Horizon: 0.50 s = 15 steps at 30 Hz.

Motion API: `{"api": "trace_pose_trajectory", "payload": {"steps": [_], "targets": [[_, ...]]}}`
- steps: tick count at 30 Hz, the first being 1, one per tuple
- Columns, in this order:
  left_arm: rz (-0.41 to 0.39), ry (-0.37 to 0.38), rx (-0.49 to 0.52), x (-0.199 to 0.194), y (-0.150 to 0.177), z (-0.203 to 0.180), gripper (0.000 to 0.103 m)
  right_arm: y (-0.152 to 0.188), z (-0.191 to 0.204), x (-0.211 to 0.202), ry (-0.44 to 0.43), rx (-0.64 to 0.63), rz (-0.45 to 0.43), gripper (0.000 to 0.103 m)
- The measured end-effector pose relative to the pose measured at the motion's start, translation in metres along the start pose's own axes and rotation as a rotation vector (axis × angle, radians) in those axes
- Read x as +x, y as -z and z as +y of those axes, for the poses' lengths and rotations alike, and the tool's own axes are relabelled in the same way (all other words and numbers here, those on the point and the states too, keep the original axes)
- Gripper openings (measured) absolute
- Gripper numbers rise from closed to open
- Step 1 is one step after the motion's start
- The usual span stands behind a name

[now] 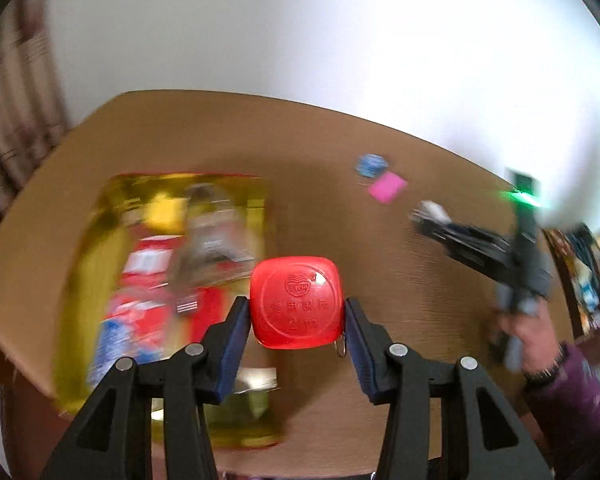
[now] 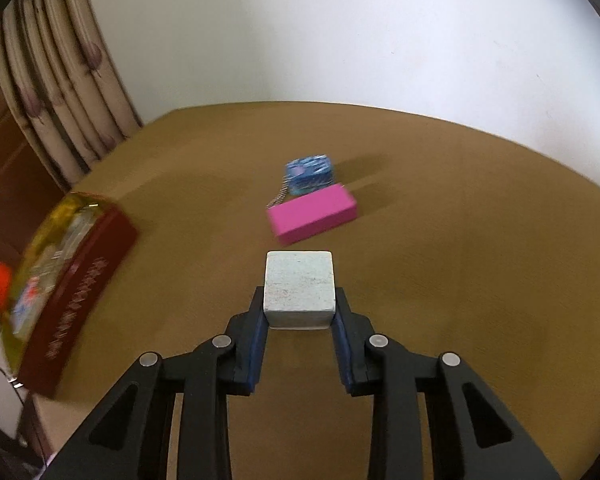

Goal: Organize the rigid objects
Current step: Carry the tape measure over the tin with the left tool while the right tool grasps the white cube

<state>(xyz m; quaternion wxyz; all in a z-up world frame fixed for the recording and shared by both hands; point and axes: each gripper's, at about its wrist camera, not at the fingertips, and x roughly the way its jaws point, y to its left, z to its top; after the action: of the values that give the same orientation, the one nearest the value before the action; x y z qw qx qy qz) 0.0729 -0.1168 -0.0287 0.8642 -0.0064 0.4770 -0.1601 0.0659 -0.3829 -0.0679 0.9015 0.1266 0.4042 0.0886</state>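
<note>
My left gripper (image 1: 296, 309) is shut on a red square tape measure (image 1: 296, 300), held in the air above the brown table (image 1: 380, 264), just right of a gold-lined red box (image 1: 100, 240) with several packets inside. That view is blurred. In the right wrist view, my right gripper (image 2: 299, 300) has its blue pads against both sides of a white cube (image 2: 299, 286) resting on the table. The red tape measure (image 2: 0, 290) shows at the far left beside the box (image 2: 80, 280). The right gripper (image 1: 428, 216) also appears at the right of the left wrist view.
A pink block (image 2: 312, 213) and a small blue patterned box (image 2: 310, 174) with a chain lie just beyond the cube. A person's hand (image 1: 532, 344) holds the right gripper. A curtain (image 2: 60, 92) hangs at the left; a white wall stands behind the table.
</note>
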Motion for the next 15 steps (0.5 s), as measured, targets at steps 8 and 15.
{"api": "trace_pose_trajectory", "payload": {"steps": [8, 15], "targets": [[-0.013, -0.127, -0.091, -0.006, 0.016, 0.063, 0.048, 0.014, 0.041, -0.038, -0.074, -0.013, -0.038, 0.028], [0.004, -0.079, -0.075, -0.010, 0.034, 0.066, 0.048, 0.011, 0.091, -0.054, -0.130, -0.068, -0.048, 0.028]]}}
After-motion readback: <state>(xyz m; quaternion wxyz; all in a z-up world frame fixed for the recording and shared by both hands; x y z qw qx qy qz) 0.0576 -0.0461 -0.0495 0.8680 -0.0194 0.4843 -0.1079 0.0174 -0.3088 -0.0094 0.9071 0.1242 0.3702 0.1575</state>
